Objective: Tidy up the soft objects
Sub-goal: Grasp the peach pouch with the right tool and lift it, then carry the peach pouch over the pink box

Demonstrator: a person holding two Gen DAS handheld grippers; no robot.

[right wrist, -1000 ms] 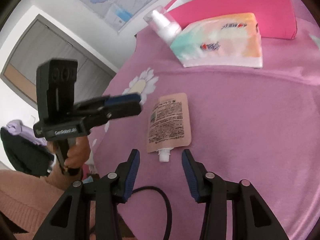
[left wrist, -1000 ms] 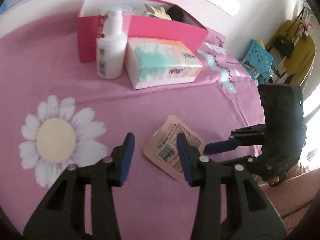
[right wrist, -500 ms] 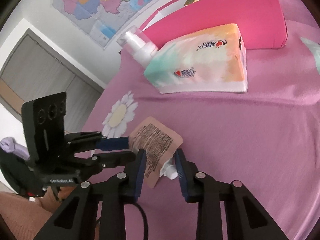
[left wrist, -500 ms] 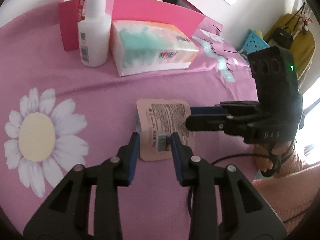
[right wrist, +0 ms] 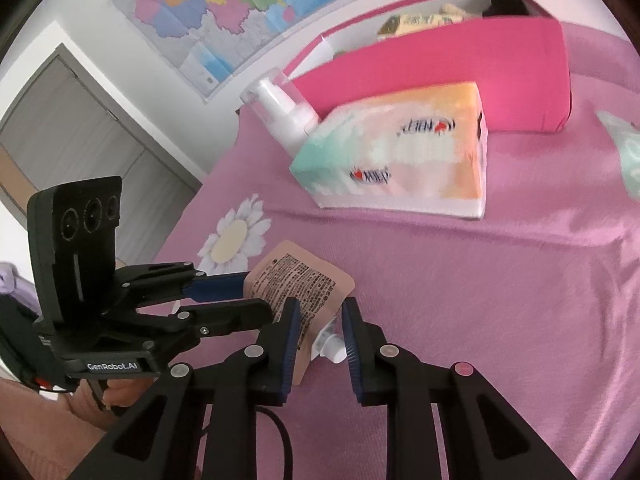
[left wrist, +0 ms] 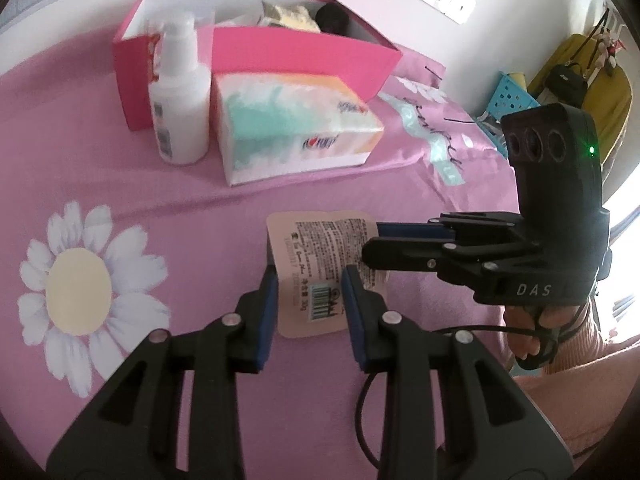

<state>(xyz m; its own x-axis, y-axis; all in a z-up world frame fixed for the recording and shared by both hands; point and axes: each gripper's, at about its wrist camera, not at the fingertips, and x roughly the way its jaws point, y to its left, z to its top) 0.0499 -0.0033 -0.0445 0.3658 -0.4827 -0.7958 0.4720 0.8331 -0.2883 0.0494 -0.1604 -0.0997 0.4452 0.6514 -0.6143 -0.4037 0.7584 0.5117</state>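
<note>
A flat beige spouted pouch (left wrist: 320, 268) with printed text and a barcode is held up above the pink bedspread. My left gripper (left wrist: 308, 284) is closed on its barcode end. My right gripper (right wrist: 320, 320) is closed on its white-capped spout end (right wrist: 330, 346); in the left wrist view the right gripper's fingers (left wrist: 404, 240) reach in from the right onto the pouch. The pouch also shows in the right wrist view (right wrist: 300, 284). A soft tissue pack (left wrist: 292, 128) lies beyond it, in front of an open pink box (left wrist: 304, 56).
A white pump bottle (left wrist: 180, 96) stands left of the tissue pack against the box. The box holds a yellow packet (left wrist: 288, 16) and a dark object (left wrist: 332, 20). A white daisy print (left wrist: 80, 288) is on the bedspread at left. A blue basket (left wrist: 512, 92) stands off the bed at right.
Both grippers closed in on the pouch from opposite ends and took hold of it. It has come up off the bedspread between them.
</note>
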